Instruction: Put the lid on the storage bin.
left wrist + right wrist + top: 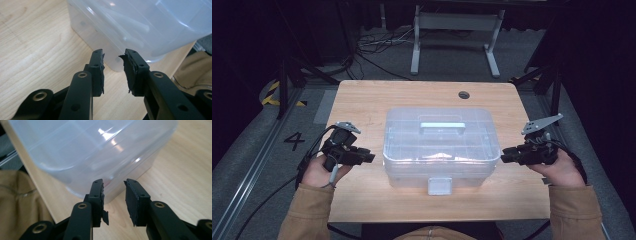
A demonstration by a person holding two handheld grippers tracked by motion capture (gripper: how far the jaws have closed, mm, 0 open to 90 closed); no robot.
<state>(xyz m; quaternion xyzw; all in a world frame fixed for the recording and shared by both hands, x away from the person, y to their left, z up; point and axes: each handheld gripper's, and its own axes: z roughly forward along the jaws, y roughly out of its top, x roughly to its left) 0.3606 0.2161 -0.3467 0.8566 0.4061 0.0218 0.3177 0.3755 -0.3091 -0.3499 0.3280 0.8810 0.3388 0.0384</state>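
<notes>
A clear plastic storage box (439, 145) with a lid, a top handle (442, 125) and a front latch (440, 186) stands in the middle of the wooden table (362, 100). My left gripper (371, 157) sits just off the box's left side, pointing at it, jaws parted with nothing between them. My right gripper (504, 155) mirrors it at the box's right side, also parted and holding nothing. In the left gripper view the box (140, 25) lies just ahead of the gripper (114, 58). The right gripper view shows the box (92, 152) close before the gripper (113, 185).
A cable hole (463, 94) lies near the table's far edge. Bare tabletop lies on both sides of the box. Beyond the table stand a white frame (457, 30) and floor cables (377, 45). Tan sleeves (309, 210) come in from the bottom.
</notes>
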